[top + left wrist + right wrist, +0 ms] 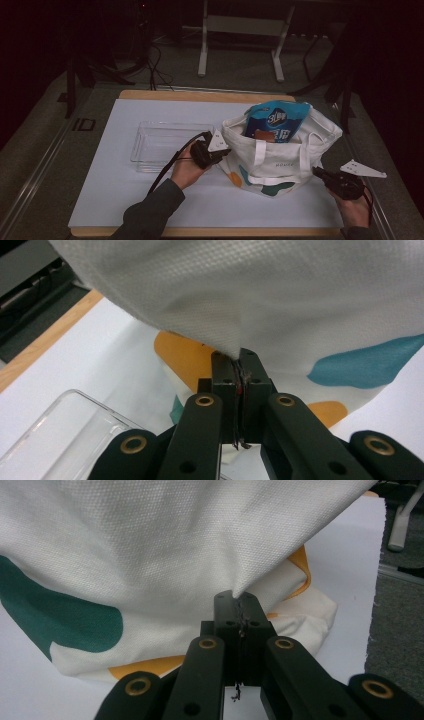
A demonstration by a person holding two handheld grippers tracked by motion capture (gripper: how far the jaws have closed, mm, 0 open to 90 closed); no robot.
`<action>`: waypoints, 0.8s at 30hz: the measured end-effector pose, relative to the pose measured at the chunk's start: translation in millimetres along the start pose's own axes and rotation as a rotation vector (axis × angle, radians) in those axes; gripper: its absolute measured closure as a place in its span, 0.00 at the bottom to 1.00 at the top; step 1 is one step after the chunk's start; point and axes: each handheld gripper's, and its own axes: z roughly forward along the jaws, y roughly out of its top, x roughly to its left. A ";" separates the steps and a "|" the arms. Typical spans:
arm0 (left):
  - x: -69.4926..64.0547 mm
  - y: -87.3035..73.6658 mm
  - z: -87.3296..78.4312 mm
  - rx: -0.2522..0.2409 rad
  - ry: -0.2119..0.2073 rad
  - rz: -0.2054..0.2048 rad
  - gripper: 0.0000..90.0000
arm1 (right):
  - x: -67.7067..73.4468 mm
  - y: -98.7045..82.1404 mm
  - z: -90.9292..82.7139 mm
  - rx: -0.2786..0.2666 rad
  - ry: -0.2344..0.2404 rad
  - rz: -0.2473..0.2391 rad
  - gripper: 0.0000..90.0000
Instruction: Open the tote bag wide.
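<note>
A white woven canvas tote bag, printed with teal and orange blobs, stands right of centre on the white table. The left gripper and right gripper each pinch its cloth tight. A glossy blue packet protrudes; a clear rectangular plastic tray sits left.

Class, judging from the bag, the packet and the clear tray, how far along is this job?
Done: each hand-held gripper, left and right, is shut on the tote bag's cloth. In hand: holding the bag by both sides. Left: the blue packet sits in the bag; the clear tray holds nothing.
</note>
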 end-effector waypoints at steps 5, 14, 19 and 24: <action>-1.4 -4.1 1.6 0.012 -0.006 0.000 0.99 | 0.7 -3.4 0.4 0.002 0.001 0.002 1.00; -3.4 -14.3 5.9 0.060 -0.009 0.021 0.99 | 2.8 -9.2 0.9 0.022 -0.013 -0.005 1.00; -6.8 -17.8 11.2 0.079 -0.005 0.030 0.99 | 3.1 -13.4 4.1 0.040 -0.021 -0.010 1.00; -10.0 -21.5 16.9 0.110 -0.001 0.035 0.99 | 2.4 -22.1 13.0 0.094 -0.046 -0.012 1.00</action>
